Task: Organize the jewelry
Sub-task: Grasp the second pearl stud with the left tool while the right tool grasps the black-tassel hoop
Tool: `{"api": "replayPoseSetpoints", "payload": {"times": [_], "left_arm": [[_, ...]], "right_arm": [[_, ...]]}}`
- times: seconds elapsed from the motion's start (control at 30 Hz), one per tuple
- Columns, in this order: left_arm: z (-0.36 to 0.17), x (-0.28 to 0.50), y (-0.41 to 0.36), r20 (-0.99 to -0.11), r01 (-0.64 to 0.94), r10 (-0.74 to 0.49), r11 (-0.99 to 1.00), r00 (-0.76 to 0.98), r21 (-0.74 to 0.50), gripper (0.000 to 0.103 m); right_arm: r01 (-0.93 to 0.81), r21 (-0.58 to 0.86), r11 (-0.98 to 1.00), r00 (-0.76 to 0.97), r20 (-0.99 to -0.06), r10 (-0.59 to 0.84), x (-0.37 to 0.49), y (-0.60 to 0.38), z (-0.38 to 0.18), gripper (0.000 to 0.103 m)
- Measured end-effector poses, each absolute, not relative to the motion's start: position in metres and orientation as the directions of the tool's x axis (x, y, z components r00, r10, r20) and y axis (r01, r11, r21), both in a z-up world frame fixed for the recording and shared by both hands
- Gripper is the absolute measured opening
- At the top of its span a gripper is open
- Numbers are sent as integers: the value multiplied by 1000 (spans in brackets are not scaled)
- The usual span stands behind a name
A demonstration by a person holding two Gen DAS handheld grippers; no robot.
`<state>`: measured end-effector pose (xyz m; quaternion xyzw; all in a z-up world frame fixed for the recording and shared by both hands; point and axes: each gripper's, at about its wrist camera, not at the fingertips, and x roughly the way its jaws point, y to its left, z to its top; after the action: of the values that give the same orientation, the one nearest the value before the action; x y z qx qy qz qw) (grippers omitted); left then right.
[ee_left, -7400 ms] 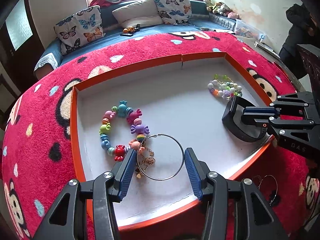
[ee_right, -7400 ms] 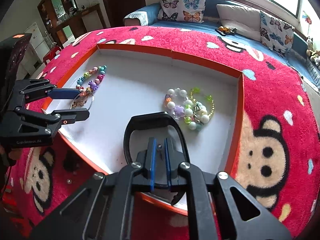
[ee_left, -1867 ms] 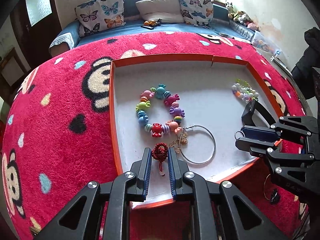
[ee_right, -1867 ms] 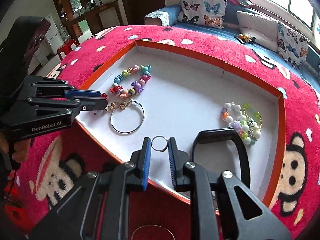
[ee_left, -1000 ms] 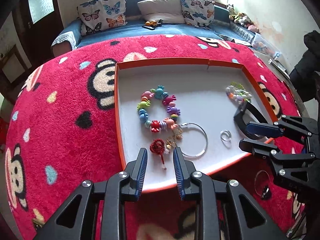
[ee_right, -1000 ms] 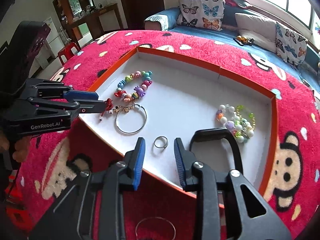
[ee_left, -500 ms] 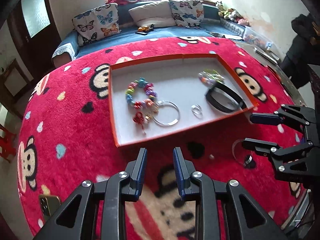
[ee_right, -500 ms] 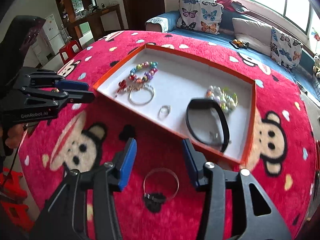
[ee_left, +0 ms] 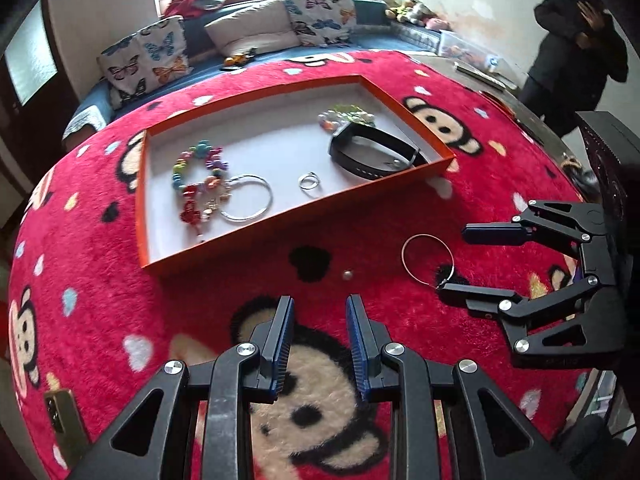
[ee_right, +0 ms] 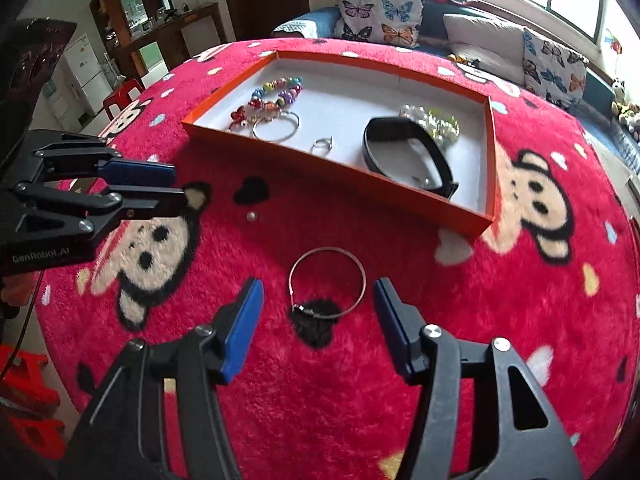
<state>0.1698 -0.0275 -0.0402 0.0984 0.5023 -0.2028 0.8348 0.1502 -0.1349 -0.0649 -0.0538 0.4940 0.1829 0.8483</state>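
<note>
Right wrist view: the right tongs [ee_right: 318, 322] hang low over the red monkey-print rug [ee_right: 520, 300], their 2 blue-padded fingers [ee_right: 244, 326] spread wide and holding nothing. Between and just ahead of them a thin wire bangle [ee_right: 327, 283] lies flat on the rug, its clasp end over a black heart patch. The left tongs [ee_right: 176, 188] reach in level from the left edge, one finger stacked over the other with a narrow gap between, also empty. A small silver bead [ee_right: 251, 216] sits alone on the rug between the left tongs and the orange tray [ee_right: 332, 172].

In the left wrist view the left tongs [ee_left: 320, 344] point forward over a monkey face, parted about a finger's breadth, gripping nothing. The right tongs [ee_left: 452, 262] enter from the right, wide apart around the near side of the bangle [ee_left: 427, 255].

The rug covers a broad counter. On the tray's white floor lie a colourful bead bracelet [ee_left: 198, 168], a red knot charm [ee_left: 191, 212], a silver hoop with charms [ee_left: 248, 198], a small ring [ee_left: 309, 180], a black band [ee_left: 374, 152] and a pale bead bracelet [ee_left: 340, 117] at the far right corner.

Beyond stands a blue sofa [ee_left: 360, 8] with butterfly cushions [ee_left: 148, 56] under a window; a person in dark clothes [ee_left: 576, 48] stands at the far right. The right wrist view shows a dark door and shelving behind.

Whether the charms are joined to the hoop is hard to make out, and the black band hides part of the pale beads.
</note>
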Motion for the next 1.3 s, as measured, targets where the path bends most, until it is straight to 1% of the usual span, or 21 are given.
{"api": "replayPoseSetpoints", "payload": {"times": [0.4,0.63,0.97,1.07,1.2,1.3], "left_arm": [[-65,188,-44,-882,558,-296,828,367,-46,29],[-80,198,-52,-884,612,-300,790,359,-20,29],[-85,199,-59,-869,669,-323,743,376,13,28],[-86,198,-60,-865,679,-327,734,381,21,27],[-85,195,-61,-861,688,-326,725,389,36,20],[-85,194,-62,-859,691,-328,722,392,40,18]], "right_arm": [[-302,116,946,442,-863,246,148,-139,-75,57],[-300,104,948,442,-866,235,151,-136,-78,57],[-289,107,951,439,-868,231,155,-137,-82,57],[-289,104,952,440,-869,229,156,-136,-83,57],[-283,105,953,441,-868,226,158,-134,-83,57],[-278,98,956,446,-868,218,158,-133,-84,57]]}}
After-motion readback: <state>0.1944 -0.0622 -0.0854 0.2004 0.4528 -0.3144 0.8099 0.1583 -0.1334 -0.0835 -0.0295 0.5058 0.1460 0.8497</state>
